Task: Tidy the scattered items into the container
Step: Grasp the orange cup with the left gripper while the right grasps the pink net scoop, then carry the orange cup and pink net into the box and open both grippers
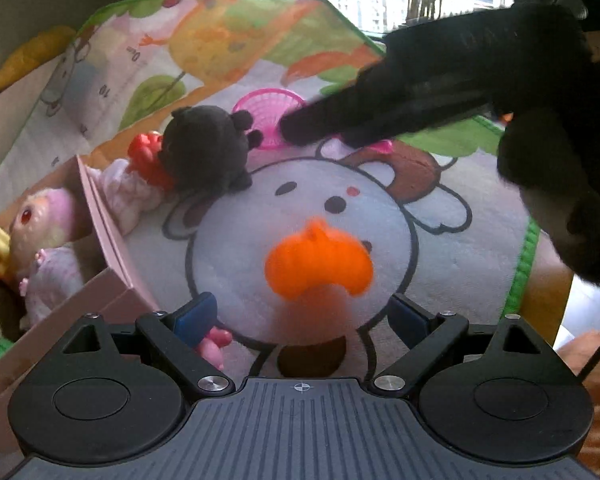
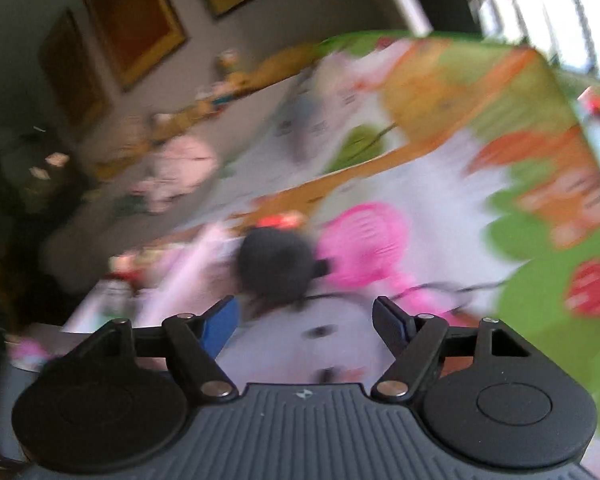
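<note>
An orange pumpkin toy point(image 1: 318, 260) lies on the cartoon play mat point(image 1: 440, 248), just ahead of my left gripper point(image 1: 302, 314). That gripper is open, its blue pads clear of the pumpkin on both sides. A black plush point(image 1: 204, 148) rests against a white-and-red doll point(image 1: 128, 188) beside the pink cardboard box point(image 1: 108, 236). My right gripper point(image 1: 316, 134) reaches in from the upper right, over a pink plastic basket point(image 1: 268, 108). In the blurred right wrist view, the right gripper point(image 2: 304, 312) stands open and empty, with the black plush point(image 2: 276, 264) and pink basket point(image 2: 364, 244) beyond it.
Several soft toys point(image 1: 48, 216) lie inside the box. A small pink toy point(image 1: 216, 344) sits on the mat by my left finger. The mat's green edge point(image 1: 524, 264) runs down the right. A person's orange clothing point(image 1: 596, 380) shows at the far right.
</note>
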`<action>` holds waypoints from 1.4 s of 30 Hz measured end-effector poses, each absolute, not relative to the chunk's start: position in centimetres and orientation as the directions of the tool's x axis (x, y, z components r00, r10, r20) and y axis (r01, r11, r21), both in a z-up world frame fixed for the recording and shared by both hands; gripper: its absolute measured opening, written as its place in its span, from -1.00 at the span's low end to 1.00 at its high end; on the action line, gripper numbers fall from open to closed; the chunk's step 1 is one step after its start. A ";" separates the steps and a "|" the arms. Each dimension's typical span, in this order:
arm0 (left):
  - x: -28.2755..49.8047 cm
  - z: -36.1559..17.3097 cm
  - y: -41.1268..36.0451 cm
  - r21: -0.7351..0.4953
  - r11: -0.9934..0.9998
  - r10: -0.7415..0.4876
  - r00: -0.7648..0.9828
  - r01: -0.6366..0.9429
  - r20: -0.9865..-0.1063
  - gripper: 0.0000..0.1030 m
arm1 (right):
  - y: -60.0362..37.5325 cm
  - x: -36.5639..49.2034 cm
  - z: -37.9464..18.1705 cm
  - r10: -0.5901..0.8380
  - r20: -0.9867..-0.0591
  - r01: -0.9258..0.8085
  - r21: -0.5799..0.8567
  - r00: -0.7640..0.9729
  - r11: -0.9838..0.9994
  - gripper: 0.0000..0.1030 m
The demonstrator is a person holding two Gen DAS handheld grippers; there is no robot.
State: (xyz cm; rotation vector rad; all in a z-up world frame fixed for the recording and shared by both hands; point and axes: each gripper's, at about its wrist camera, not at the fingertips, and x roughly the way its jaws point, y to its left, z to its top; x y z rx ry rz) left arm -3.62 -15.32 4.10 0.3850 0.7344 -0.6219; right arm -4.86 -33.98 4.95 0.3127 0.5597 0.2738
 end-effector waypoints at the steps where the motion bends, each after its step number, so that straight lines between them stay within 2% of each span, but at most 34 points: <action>1: -3.4 4.0 -15.6 0.106 0.753 -0.395 0.575 0.650 -0.716 0.85 | -34.1 -4.9 4.9 0.292 -0.486 -0.143 0.321 0.824 0.936 0.45; 5: -2.3 3.3 -17.1 0.107 0.739 -0.408 0.568 0.666 -0.715 0.85 | -34.1 -5.1 4.5 0.204 -0.511 -0.103 0.219 0.835 0.970 0.46; 7: -1.9 3.0 -17.7 0.097 0.729 -0.425 0.559 0.678 -0.712 0.69 | -34.0 -4.8 4.6 0.189 -0.519 -0.107 0.184 0.834 0.977 0.46; 8: -1.8 3.1 -17.7 0.082 0.721 -0.444 0.550 0.688 -0.707 0.40 | -34.2 -4.6 4.7 0.186 -0.520 -0.113 0.170 0.834 0.979 0.46; 9: -1.8 3.2 -17.7 0.067 0.715 -0.459 0.540 0.696 -0.706 0.25 | -34.1 -3.9 4.9 0.181 -0.521 -0.116 0.155 0.834 0.981 0.46; 11: -2.1 3.4 -17.6 0.080 0.720 -0.452 0.553 0.690 -0.700 0.25 | -33.9 -2.1 5.3 0.156 -0.525 -0.107 0.123 0.836 0.987 0.46; 13: -2.6 3.8 -16.9 0.089 0.725 -0.449 0.566 0.683 -0.691 0.25 | -33.7 0.4 5.3 0.139 -0.542 -0.085 0.123 0.829 0.989 0.28; 14: -2.8 4.0 -16.4 0.078 0.731 -0.451 0.566 0.678 -0.690 0.25 | -33.5 1.6 5.1 0.131 -0.554 -0.070 0.129 0.822 0.989 -0.05; 15: -3.1 4.3 -15.7 0.065 0.738 -0.454 0.566 0.672 -0.688 0.25 | -33.4 2.8 4.8 0.121 -0.567 -0.057 0.130 0.815 0.990 -0.26; 19: -4.8 6.0 -12.2 0.042 0.773 -0.450 0.593 0.633 -0.667 0.25 | -33.0 6.5 3.3 0.101 -0.606 -0.024 0.134 0.789 0.991 -0.31; 21: -5.6 6.8 -10.1 0.032 0.797 -0.439 0.614 0.603 -0.656 0.26 | -32.6 7.4 2.7 0.098 -0.637 -0.016 0.133 0.765 0.991 -0.82; 24: -6.5 7.8 -7.2 0.040 0.839 -0.396 0.659 0.543 -0.640 0.26 | -32.3 6.5 3.2 0.110 -0.638 -0.026 0.140 0.762 0.990 -0.88; 29: -7.0 8.4 -3.9 0.018 0.875 -0.372 0.697 0.483 -0.613 0.20 | -32.0 1.8 6.1 0.037 -0.579 -0.015 0.043 0.815 0.999 -0.89; 33: -7.0 8.8 -3.4 -0.016 0.872 -0.406 0.704 0.489 -0.583 0.19 | -30.2 -1.3 6.8 -0.036 -0.578 0.001 -0.061 0.815 0.998 -0.87; 35: -7.3 8.8 -3.6 -0.014 0.865 -0.420 0.708 0.502 -0.568 0.19 | -28.1 -3.7 6.9 0.033 -0.561 -0.104 -0.096 0.827 0.990 -0.85; 37: -7.6 8.7 -3.4 -0.007 0.861 -0.423 0.710 0.508 -0.563 0.22 | -25.9 -6.0 7.0 0.142 -0.565 -0.237 -0.097 0.813 0.967 -0.68; 39: -7.7 8.2 -2.7 -0.002 0.875 -0.398 0.717 0.484 -0.573 0.22 | -24.5 -7.4 7.0 0.236 -0.578 -0.329 -0.061 0.781 0.942 -0.28; 42: -7.5 8.0 -0.9 0.000 0.911 -0.334 0.736 0.413 -0.589 0.22 | -23.7 -8.5 7.6 0.353 -0.584 -0.433 0.002 0.731 0.901 -0.22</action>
